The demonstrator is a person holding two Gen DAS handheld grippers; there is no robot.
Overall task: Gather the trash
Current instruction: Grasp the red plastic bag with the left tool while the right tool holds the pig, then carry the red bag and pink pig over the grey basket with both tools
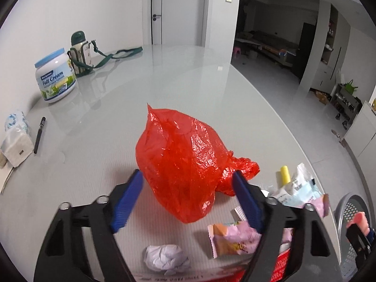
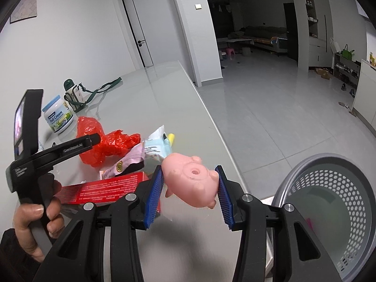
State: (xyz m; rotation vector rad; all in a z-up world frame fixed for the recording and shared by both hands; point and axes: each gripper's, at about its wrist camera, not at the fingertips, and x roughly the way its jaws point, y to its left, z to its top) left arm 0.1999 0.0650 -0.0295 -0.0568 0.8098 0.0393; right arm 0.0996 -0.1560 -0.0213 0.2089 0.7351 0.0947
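Observation:
A crumpled red plastic bag [image 1: 181, 162] lies on the grey table [image 1: 164, 75]; my left gripper [image 1: 188, 183] is open with its blue pads on either side of the bag's near end. The bag also shows in the right wrist view [image 2: 101, 141]. My right gripper [image 2: 189, 176] is shut on a pink pig toy [image 2: 190, 178], held above the table's right edge. A grey perforated bin [image 2: 329, 211] stands on the floor to the right. A paper ball [image 1: 165, 259], snack wrappers [image 1: 232, 238], a yellow stick [image 1: 284, 175] and a red box [image 2: 105, 188] lie near the front.
A milk powder tub [image 1: 56, 77], a green bottle with a strap [image 1: 80, 51], a pen [image 1: 39, 135] and a tissue pack [image 1: 16, 138] sit along the table's left side. The table edge [image 2: 211, 119] drops to a tiled floor on the right.

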